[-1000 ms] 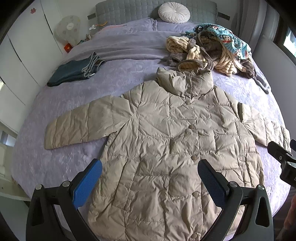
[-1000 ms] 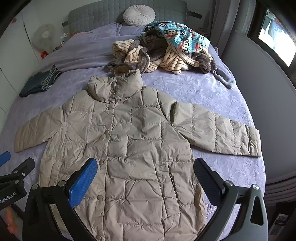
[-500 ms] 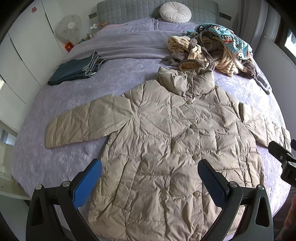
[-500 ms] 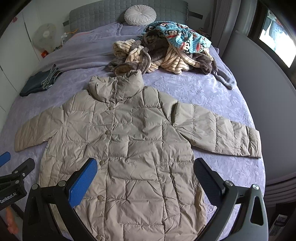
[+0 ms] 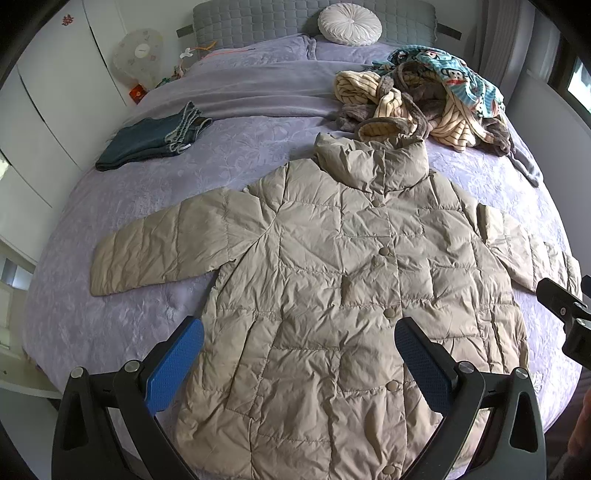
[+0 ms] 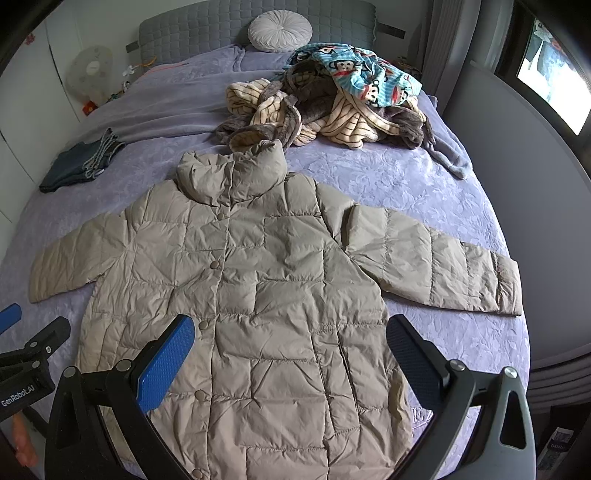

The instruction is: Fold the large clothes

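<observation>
A beige quilted puffer coat point(image 5: 332, 280) lies flat, front up and buttoned, on the purple bed, both sleeves spread out; it also shows in the right wrist view point(image 6: 258, 288). My left gripper point(image 5: 299, 354) is open and empty, held above the coat's lower half. My right gripper point(image 6: 290, 350) is open and empty, also above the coat's lower part. The right gripper shows at the right edge of the left wrist view point(image 5: 565, 314), and the left gripper at the left edge of the right wrist view point(image 6: 26, 354).
A pile of unfolded clothes point(image 5: 424, 96) lies beyond the coat's collar. Folded jeans point(image 5: 151, 138) sit at the bed's left. A round white cushion point(image 5: 349, 21) rests by the headboard. A fan point(image 5: 138, 55) and white cupboards stand left; a grey wall panel point(image 6: 517, 166) stands right.
Both grippers have drifted slightly forward over the coat. The coat has not moved and both stay open.
</observation>
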Available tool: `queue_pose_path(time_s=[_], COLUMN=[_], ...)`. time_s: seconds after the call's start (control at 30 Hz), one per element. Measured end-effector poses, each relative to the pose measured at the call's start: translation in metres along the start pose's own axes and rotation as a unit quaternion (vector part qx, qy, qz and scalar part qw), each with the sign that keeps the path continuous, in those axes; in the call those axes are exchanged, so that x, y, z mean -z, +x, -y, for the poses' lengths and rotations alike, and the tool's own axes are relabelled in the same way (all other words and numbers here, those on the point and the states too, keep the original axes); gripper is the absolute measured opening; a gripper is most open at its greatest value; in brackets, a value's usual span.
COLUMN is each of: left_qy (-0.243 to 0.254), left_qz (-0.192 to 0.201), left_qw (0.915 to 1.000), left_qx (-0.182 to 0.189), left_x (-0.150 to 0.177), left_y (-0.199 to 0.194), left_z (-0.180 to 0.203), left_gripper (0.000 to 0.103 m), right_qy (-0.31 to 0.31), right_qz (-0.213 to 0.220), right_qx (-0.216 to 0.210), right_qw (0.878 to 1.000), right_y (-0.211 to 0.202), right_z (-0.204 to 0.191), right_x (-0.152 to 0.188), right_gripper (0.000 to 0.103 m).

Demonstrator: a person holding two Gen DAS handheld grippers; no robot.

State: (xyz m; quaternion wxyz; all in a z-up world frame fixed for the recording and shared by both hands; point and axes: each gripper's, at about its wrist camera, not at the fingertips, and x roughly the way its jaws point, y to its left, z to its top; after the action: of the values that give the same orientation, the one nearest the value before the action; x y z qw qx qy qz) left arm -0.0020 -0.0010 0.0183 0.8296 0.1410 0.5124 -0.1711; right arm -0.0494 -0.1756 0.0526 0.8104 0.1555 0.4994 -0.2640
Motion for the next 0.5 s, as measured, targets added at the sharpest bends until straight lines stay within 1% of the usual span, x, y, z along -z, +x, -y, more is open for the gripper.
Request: queue_pose_path(time_s=[0.5], left_qy=[0.000], left_qz=[-0.001], left_qw=[1.0000], left_qx=[0.000], left_x=[0.0000], left_y=[0.0006], left_z=[-0.0009], left_gripper=[0.103], right_qy=[-0.001], right_qz=[0.000], right_qx=[0.000], right_qw=[1.000], right_y=[0.0003], right_z=[-0.0007], right_x=[-0.0004], right_gripper=[0.103])
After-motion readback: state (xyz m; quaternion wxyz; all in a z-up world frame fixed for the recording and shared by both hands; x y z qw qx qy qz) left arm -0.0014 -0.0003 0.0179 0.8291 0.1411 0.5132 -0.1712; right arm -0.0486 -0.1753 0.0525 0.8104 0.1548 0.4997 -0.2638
